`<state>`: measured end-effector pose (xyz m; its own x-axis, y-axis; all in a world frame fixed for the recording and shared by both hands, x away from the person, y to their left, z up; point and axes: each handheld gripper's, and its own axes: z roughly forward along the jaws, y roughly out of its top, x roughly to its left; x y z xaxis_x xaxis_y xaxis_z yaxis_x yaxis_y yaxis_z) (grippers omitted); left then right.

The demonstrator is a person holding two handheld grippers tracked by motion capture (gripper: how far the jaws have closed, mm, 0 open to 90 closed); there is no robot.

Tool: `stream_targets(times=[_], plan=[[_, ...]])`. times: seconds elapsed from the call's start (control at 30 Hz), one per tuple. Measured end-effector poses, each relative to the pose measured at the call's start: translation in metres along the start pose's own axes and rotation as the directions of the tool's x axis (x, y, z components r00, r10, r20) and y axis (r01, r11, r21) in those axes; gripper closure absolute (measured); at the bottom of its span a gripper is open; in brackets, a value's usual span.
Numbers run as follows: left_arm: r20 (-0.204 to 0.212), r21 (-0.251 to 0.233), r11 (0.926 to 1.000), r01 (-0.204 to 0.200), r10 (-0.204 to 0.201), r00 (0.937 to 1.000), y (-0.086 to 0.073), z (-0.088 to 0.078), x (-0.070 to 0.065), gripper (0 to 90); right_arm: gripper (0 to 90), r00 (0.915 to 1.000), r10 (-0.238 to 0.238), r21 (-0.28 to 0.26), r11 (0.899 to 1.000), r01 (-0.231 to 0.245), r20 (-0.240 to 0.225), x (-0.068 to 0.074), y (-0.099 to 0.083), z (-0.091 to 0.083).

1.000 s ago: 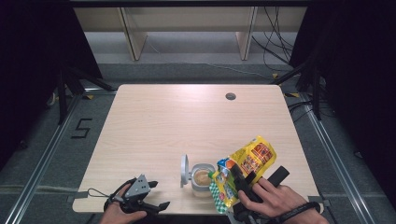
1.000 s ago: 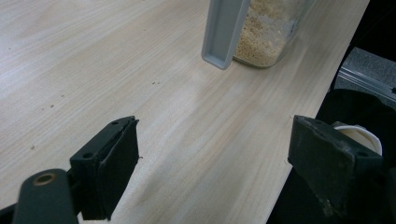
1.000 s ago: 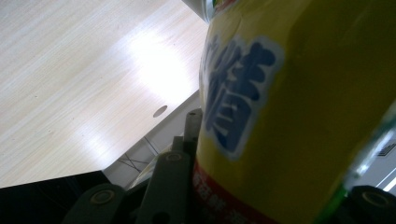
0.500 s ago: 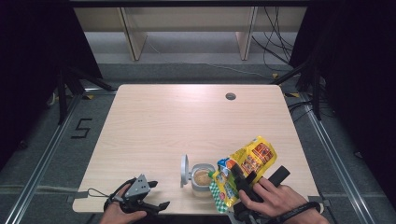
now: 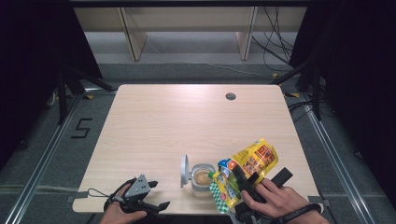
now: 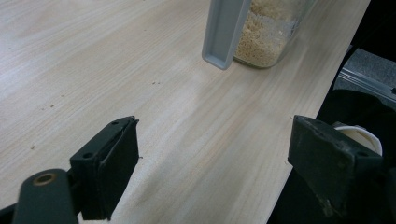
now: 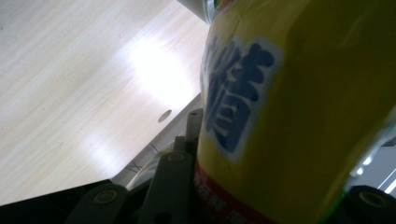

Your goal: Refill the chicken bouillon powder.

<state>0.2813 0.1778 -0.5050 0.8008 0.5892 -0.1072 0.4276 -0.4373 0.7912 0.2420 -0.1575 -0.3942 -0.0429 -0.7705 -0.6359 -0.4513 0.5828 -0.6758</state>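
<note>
Half the yellow pouch [image 5: 247, 168] behind jaws

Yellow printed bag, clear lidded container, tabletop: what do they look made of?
Yellow printed bag: looks like glossy plastic film; it creases and catches highlights where the right gripper clamps it.
Clear lidded container: probably transparent rigid plastic, since the beige granules show through its wall; its grey flip lid looks matte moulded plastic.
Pale tabletop: wood-grain surface, likely laminate, smooth with a soft sheen.

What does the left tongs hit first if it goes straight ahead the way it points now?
Probably the clear container of grain, or its raised grey lid, just left of centre ahead. The left tongs stands open over bare table before that. Depth is hard to judge.
</note>
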Motion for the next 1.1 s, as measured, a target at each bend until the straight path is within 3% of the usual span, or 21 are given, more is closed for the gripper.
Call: stream_targets(times=[0.13,0.17,0.2,0.27,0.3,0.4,0.43,0.47,0.5,0.53,0.57,0.73,0.83,0.87,0.9,0.93,0.97,1.0,1.03,1.07,1.1], plan=[[0.001,-0.003,1.0000,0.001,-0.001,1.0000,0.000,0.000,0.000,15.7,79.3,1.0000,-0.003,-0.016,1.000,0.003,0.000,0.002,-0.001,0.001],[0.004,-0.010,0.9998,0.015,-0.014,0.9999,0.000,0.000,0.000,15.7,79.3,0.9988,0.049,-0.020,0.999,-0.049,-0.002,0.006,0.000,0.001],[0.004,-0.010,0.9999,0.014,-0.014,0.9999,0.000,0.000,0.000,15.7,79.3,0.9909,0.133,-0.027,0.991,-0.133,0.018,0.011,0.002,0.001],[-0.001,-0.006,1.0000,0.008,-0.008,1.0000,0.000,0.000,0.000,15.7,79.3,0.9906,0.134,-0.037,0.990,-0.133,0.027,0.011,0.002,0.001],[0.001,-0.006,1.0000,0.001,-0.001,1.0000,0.000,0.000,0.001,15.7,79.4,0.9886,0.136,-0.063,0.989,-0.131,0.066,0.011,0.001,0.002],[0.000,-0.007,0.9999,0.008,-0.008,1.0000,0.000,0.000,0.000,15.7,79.8,0.9821,0.187,-0.064,0.981,-0.185,0.024,0.018,0.002,0.002],[0.003,-0.011,0.9999,0.009,-0.009,1.0000,0.000,0.000,0.001,15.7,79.8,0.9981,0.039,-0.053,0.998,-0.037,0.047,0.009,-0.001,0.002],[0.002,-0.011,0.9999,0.009,-0.009,1.0000,0.000,0.000,0.001,15.7,79.9,0.9967,0.065,-0.046,0.997,-0.062,0.050,0.011,-0.002,0.002],[0.001,-0.011,0.9999,0.009,-0.009,1.0000,0.000,0.000,0.001,15.7,79.9,0.9990,0.026,-0.072,0.997,-0.023,0.036,0.011,-0.001,0.005],[0.007,-0.013,0.9998,0.013,-0.013,0.9999,0.000,-0.001,0.000,15.7,79.9,0.9663,0.256,-0.052,0.966,-0.255,0.021,0.027,0.002,0.002],[0.007,-0.013,0.9998,0.013,-0.013,0.9999,0.000,-0.001,0.000,15.7,80.0,0.9529,0.302,-0.042,0.953,-0.301,0.021,0.033,0.002,0.002],[0.000,-0.010,0.9999,0.010,-0.010,1.0000,-0.001,0.000,0.001,15.7,80.0,0.9168,0.395,-0.079,0.917,-0.391,0.056,0.040,0.001,0.004],[0.002,-0.008,1.0000,0.005,-0.005,1.0000,0.000,-0.001,0.000,15.7,80.1,0.8746,0.482,-0.088,0.875,-0.476,0.056,0.044,0.006,0.003],[-0.001,-0.016,0.9998,0.010,-0.010,1.0000,0.000,-0.001,0.000,15.7,80.1,0.8528,0.519,-0.103,0.853,-0.511,0.061,0.046,0.008,0.004],[-0.009,-0.005,1.0000,0.002,-0.002,1.0000,0.000,-0.002,0.001,15.7,80.1,0.8451,0.530,-0.113,0.846,-0.521,0.072,0.046,0.008,0.004],[-0.009,-0.003,1.0000,-0.007,0.007,0.9999,0.000,-0.003,0.002,15.7,80.1,0.8471,0.528,-0.104,0.847,-0.521,0.060,0.045,0.007,0.004],[0.003,-0.029,0.9995,0.012,-0.012,0.9999,-0.001,-0.001,0.001,15.7,80.2,0.8334,0.549,-0.110,0.834,-0.541,0.064,0.047,0.008,0.005],[-0.008,-0.007,0.9999,-0.007,0.007,0.9999,0.000,-0.002,0.003,15.7,80.2,0.8428,0.531,-0.132,0.845,-0.519,0.085,0.045,0.007,0.006],[-0.003,-0.012,0.9999,0.001,-0.002,1.0000,-0.001,-0.002,0.002,15.7,80.3,0.8121,0.579,-0.121,0.813,-0.570,0.070,0.049,0.007,0.006],[-0.001,-0.008,0.9999,0.006,-0.006,1.0000,0.000,-0.002,0.001,15.7,80.4,0.8040,0.589,-0.145,0.805,-0.575,0.084,0.048,0.005,0.007],[-0.001,-0.008,0.9999,0.006,-0.006,1.0000,0.000,-0.002,0.001,15.7,80.4,0.8040,0.589,-0.145,0.805,-0.575,0.084,0.048,0.005,0.007]])
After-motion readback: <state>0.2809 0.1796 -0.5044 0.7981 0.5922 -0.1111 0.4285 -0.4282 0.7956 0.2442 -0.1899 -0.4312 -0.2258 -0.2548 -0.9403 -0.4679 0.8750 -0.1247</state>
